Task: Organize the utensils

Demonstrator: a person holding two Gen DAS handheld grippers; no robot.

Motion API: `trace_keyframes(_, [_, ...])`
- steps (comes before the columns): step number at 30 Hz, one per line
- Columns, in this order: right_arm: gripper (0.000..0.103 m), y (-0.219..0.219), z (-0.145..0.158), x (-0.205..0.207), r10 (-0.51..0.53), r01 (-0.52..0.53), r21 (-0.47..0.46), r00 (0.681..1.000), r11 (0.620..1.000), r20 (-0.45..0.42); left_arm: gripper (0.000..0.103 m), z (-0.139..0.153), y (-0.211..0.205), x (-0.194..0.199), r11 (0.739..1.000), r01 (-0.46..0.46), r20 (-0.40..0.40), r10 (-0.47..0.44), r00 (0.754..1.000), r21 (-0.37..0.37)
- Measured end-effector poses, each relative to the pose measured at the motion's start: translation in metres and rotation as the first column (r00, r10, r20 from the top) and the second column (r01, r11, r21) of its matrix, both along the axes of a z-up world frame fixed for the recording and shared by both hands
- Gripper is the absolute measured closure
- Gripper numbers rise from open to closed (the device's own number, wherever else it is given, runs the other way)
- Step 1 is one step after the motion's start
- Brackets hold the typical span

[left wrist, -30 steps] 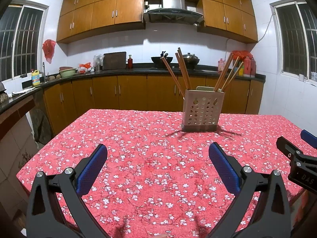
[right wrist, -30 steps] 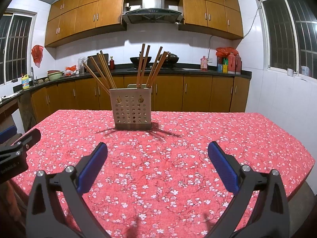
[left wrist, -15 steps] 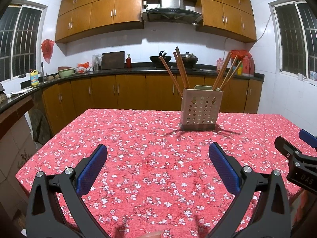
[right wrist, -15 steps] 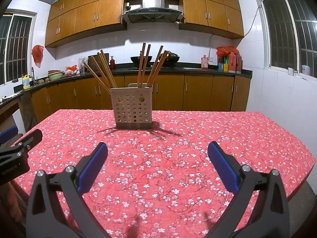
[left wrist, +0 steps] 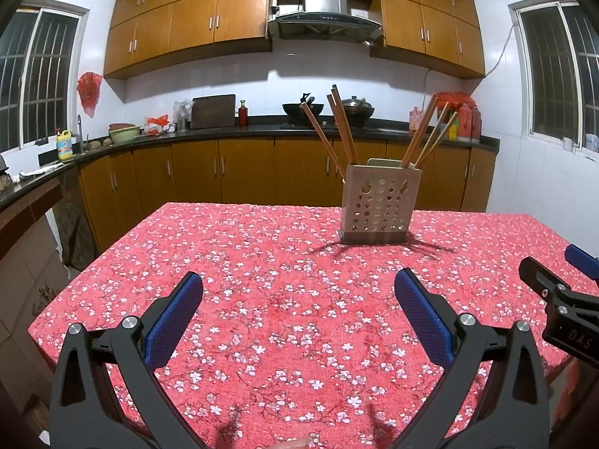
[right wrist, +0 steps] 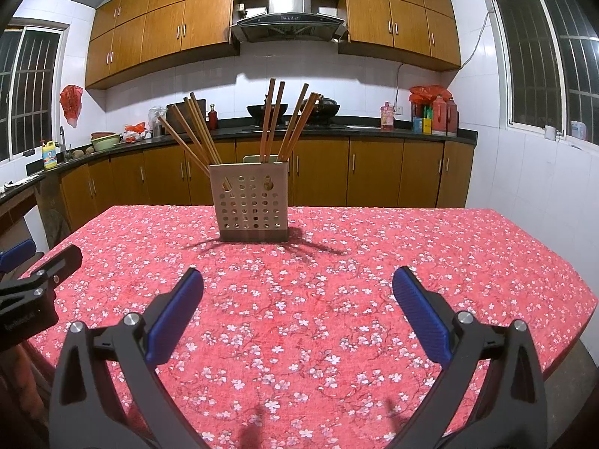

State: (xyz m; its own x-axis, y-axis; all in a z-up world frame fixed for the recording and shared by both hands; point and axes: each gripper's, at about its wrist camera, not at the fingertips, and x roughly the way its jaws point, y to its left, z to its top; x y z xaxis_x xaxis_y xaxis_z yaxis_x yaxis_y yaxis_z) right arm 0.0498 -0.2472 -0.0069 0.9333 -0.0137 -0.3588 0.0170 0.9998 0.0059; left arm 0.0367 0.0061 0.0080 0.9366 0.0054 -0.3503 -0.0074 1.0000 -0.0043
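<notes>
A perforated metal utensil holder [left wrist: 379, 204] stands on the far side of the red floral tablecloth [left wrist: 284, 262]; it also shows in the right wrist view [right wrist: 250, 202]. Several wooden chopsticks [left wrist: 338, 127] [right wrist: 275, 119] stand in it, leaning outward. My left gripper [left wrist: 297, 299] is open and empty, low over the near table, well short of the holder. My right gripper [right wrist: 297, 297] is open and empty, also short of the holder. Each gripper shows at the edge of the other's view [left wrist: 561, 295] [right wrist: 33, 280].
Wooden kitchen cabinets and a dark counter [left wrist: 224, 133] run behind the table, with pots, bottles and a cutting board on it. The table's left edge [left wrist: 93, 265] and right edge [right wrist: 561, 265] drop off to the floor.
Both grippers have stayed open and empty. The left wrist view has shifted slightly, so the holder sits a little lower and nearer the centre. The right view has barely moved.
</notes>
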Motion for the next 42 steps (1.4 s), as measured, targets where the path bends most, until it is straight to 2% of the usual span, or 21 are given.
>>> trace_keyframes(30, [0.004,-0.0011,-0.0010,-0.0002,0.001,-0.001,0.003,1.000,1.000,-0.003,0.002,-0.0026,0.0048,0.0035,1.000,0.003,-0.014,-0.004,1.000,-0.014])
trace_keyframes(42, [0.004,-0.0021,-0.0018,-0.0004,0.002,-0.002,0.003,1.000,1.000,-0.003,0.002,-0.0044,0.0028,0.0015,1.000,-0.009,-0.003,0.009,1.000,0.014])
